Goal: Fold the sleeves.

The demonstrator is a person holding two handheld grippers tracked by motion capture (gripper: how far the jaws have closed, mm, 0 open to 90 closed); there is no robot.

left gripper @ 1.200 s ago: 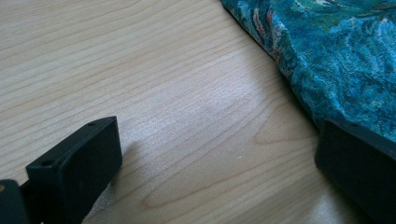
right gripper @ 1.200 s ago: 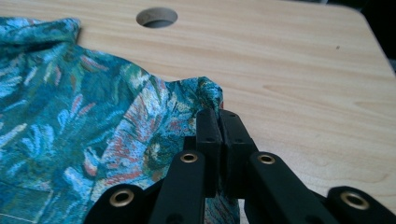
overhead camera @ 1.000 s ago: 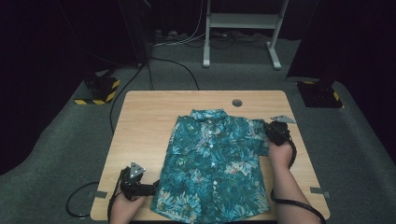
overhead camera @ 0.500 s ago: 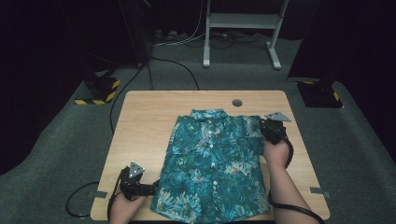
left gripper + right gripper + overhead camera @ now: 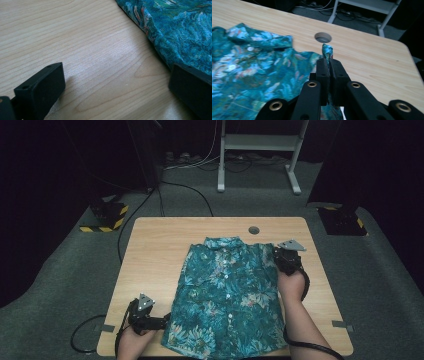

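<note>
While clamped on shirt (image 5: 262, 75) sleeve — right tongs (image 5: 328, 65); left tongs (image 5: 112, 87) wide.

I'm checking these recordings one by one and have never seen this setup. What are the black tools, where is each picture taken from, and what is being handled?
No robot here: a person holds hand-held tongs, one in each hand. The high view looks down on a wooden table from above the person's side; the forearms come in from the bottom. The other two pictures come from small cameras riding on the tongs, looking along their black jaws.

A teal flower-print shirt lies spread flat on the table, buttoned front up, collar away from the person.

The right tongs are shut on a pinch of the shirt's fabric at its far right corner, near the shoulder; a small peak of cloth sticks up between the jaws. Behind it is a round hole in the tabletop.

The left tongs are open, low over bare wood beside the shirt's near left edge, holding nothing.
</note>
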